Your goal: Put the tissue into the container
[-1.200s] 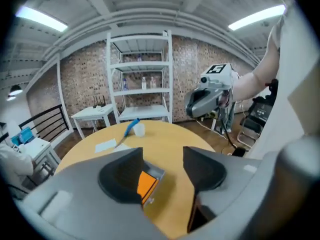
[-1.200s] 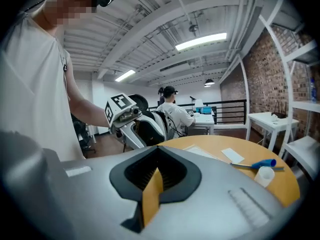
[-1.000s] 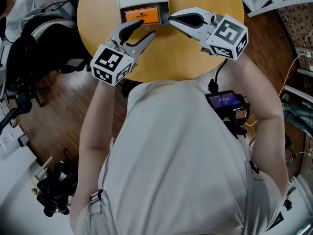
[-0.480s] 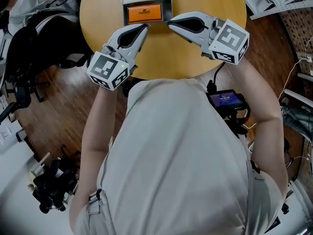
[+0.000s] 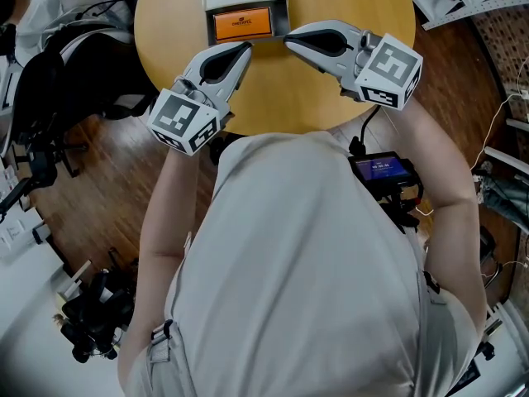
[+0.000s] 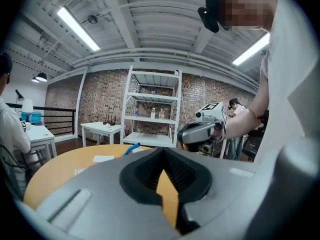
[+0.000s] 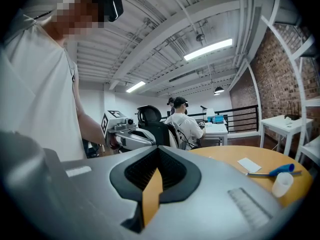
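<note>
Now | left hand-held gripper pressed together | right hand-held gripper likewise | round wooden table

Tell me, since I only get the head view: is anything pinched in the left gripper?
Observer: No. The left gripper view shows the left gripper shut, with nothing between its jaws.
Operator: What else is on the table?
Observer: The right gripper view shows a blue pen next to a small white cup.
Operator: Is anyone else around?
Observer: Yes, a seated person with their back turned.
</note>
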